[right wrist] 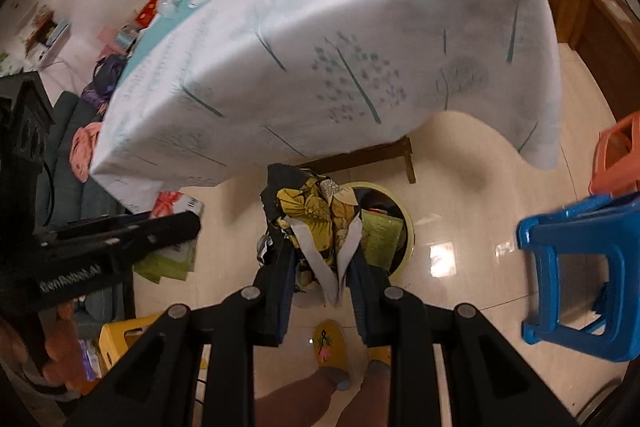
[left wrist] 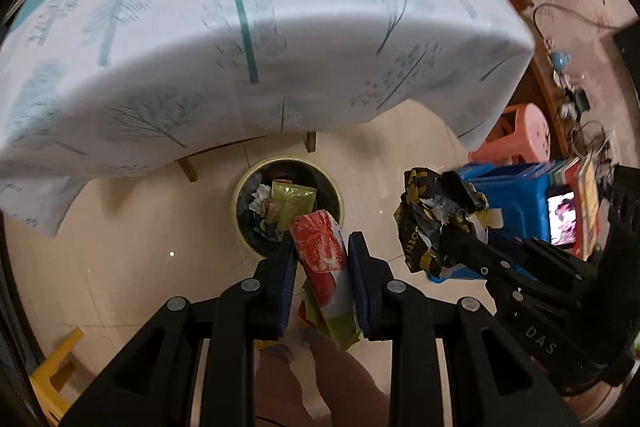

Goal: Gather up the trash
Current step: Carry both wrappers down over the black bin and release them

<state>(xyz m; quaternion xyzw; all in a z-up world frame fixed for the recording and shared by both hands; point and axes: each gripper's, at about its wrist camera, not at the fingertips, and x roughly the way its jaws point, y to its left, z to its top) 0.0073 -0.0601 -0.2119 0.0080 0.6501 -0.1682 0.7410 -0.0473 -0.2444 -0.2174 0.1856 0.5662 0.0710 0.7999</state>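
My left gripper [left wrist: 322, 247] is shut on a red, white and green snack packet [left wrist: 324, 259], held above the floor just in front of a round yellow-rimmed trash bin [left wrist: 340, 193]. The bin stands under the table's edge and holds several wrappers, a green one [left wrist: 290, 199] on top. My right gripper [right wrist: 322, 239] is shut on a crumpled black and yellow flowered wrapper [right wrist: 312, 211], directly over the same trash bin [right wrist: 408, 227]. In the left wrist view the right gripper [left wrist: 460, 227] and its wrapper [left wrist: 432, 215] hang to the right of the bin. The left gripper [right wrist: 192, 221] with its packet [right wrist: 176, 205] shows at the left of the right wrist view.
A table with a white, tree-printed cloth [left wrist: 248, 27] overhangs the bin. A blue plastic stool [right wrist: 580, 267] and an orange one [right wrist: 616, 159] stand to the right, a yellow stool [right wrist: 124, 335] to the left. A person's legs and yellow slippers [right wrist: 330, 343] are on the glossy tile floor below.
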